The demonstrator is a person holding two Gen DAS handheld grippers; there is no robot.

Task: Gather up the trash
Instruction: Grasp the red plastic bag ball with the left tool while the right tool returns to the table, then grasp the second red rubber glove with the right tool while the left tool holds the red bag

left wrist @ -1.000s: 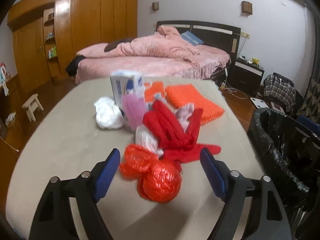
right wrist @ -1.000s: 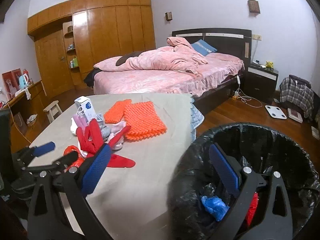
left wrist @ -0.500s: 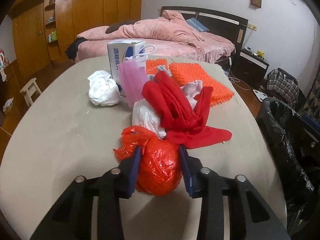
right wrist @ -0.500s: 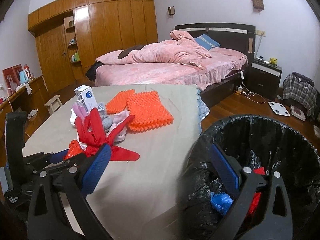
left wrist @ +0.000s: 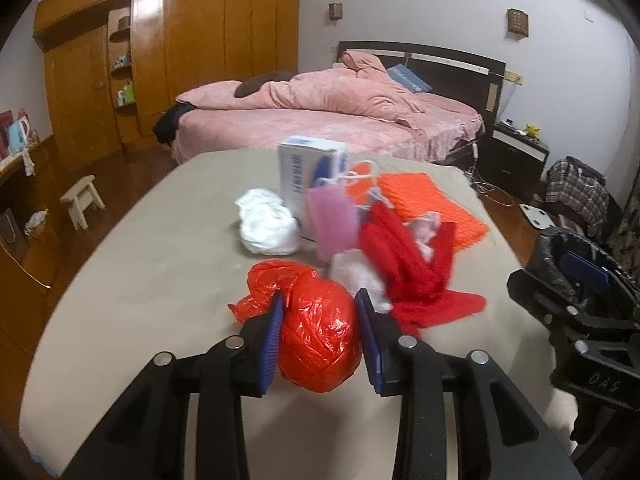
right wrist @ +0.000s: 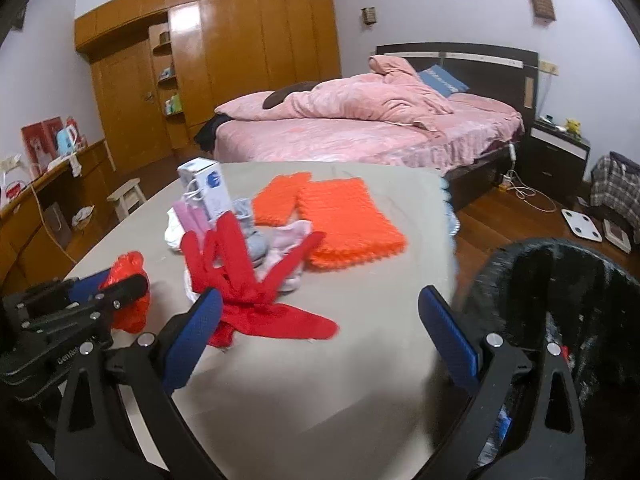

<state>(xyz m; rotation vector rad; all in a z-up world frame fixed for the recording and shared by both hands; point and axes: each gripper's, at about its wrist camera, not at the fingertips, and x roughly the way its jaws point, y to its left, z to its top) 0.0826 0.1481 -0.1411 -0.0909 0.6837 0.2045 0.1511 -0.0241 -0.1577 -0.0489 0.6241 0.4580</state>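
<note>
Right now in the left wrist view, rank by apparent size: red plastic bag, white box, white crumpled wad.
1. red plastic bag, though nearest the camera, so inflated
2. white box
3. white crumpled wad, close to the box; unsure

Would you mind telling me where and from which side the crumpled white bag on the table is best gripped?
Take the white bag across its bulging middle, coming down from above on its near left side. It lies as a loose, rounded wad, so the fingers would likely close on folds anywhere. The box stands right behind it and the pink item crowds its right, leaving the left and near sides open.
</note>
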